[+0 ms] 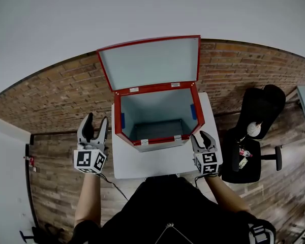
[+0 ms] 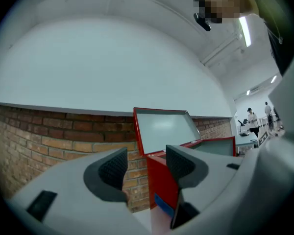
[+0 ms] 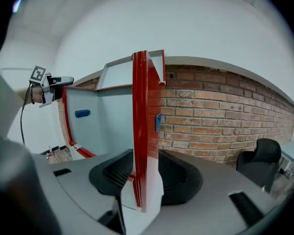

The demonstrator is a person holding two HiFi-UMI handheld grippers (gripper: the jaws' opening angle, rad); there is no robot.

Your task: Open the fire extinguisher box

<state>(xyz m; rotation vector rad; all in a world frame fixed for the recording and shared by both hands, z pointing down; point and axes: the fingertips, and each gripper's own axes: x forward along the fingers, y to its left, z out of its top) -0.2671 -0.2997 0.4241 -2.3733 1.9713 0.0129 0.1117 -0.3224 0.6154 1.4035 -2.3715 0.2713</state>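
Note:
The fire extinguisher box [image 1: 157,144] stands on a white table with its red-framed lid [image 1: 150,62] raised upright behind it; the grey inside looks empty. My left gripper [image 1: 96,120] hovers open to the left of the box, apart from it. In the left gripper view its jaws [image 2: 146,166] hold nothing, and the box's red side [image 2: 161,180] and lid [image 2: 166,129] lie beyond them. My right gripper [image 1: 199,136] is at the box's front right corner. In the right gripper view the red-edged wall [image 3: 139,121] stands between its parted jaws [image 3: 146,173], without a visible squeeze.
The white table [image 1: 142,169] reaches little past the box. A brick wall [image 1: 51,95] runs behind it. A black office chair [image 1: 259,116] with small items on its seat stands to the right. People [image 2: 252,119] stand far off in the room.

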